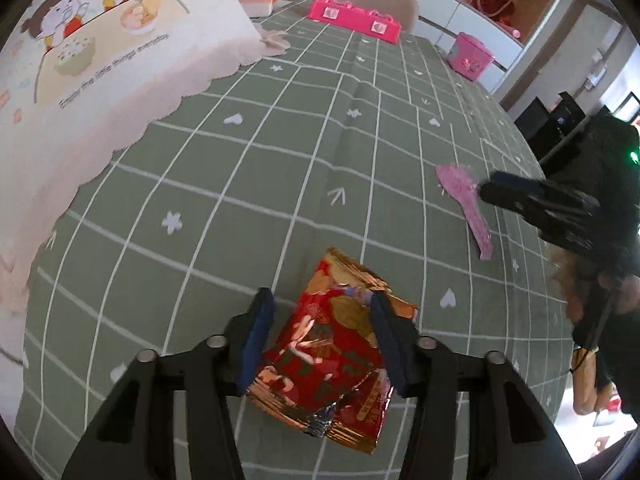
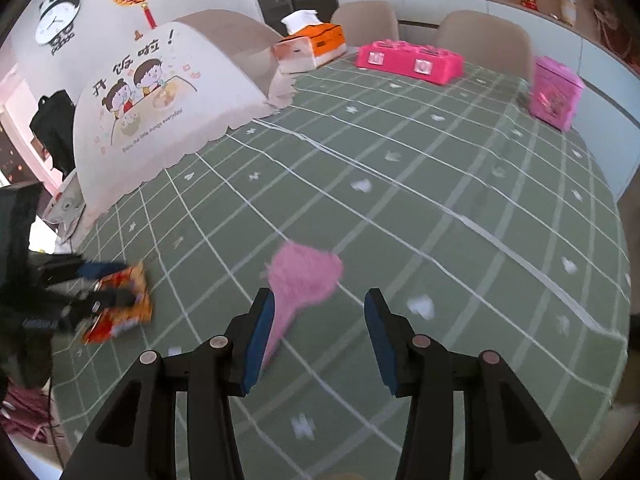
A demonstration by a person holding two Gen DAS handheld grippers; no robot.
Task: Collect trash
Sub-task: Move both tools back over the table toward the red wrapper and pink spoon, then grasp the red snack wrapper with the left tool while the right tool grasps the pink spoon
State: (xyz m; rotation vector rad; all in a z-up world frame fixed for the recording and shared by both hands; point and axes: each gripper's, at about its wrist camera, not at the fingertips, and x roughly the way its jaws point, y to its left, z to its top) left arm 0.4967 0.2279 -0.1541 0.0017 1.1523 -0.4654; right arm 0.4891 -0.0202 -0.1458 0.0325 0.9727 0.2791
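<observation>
A crumpled red and gold snack wrapper (image 1: pixel 320 344) lies on the green checked tablecloth (image 1: pixel 248 184). My left gripper (image 1: pixel 322 300) has closed on it, and both blue pads touch its sides. The right wrist view shows the same wrapper (image 2: pixel 128 316) at far left, with the left gripper (image 2: pixel 106 284) straddling it. A pink paper scrap (image 2: pixel 302 276) lies just ahead of my right gripper (image 2: pixel 318 300), its thin tail running beside the left pad. The right jaws stand open and hold nothing. In the left wrist view the right gripper (image 1: pixel 490 192) hovers at the pink scrap (image 1: pixel 464 196).
A white food cover with a cartoon print (image 2: pixel 160 120) stands at the left of the table. A tissue box (image 2: pixel 312 46), a long pink toy box (image 2: pixel 408 60) and a small pink box (image 2: pixel 554 96) sit along the far side, with chairs behind.
</observation>
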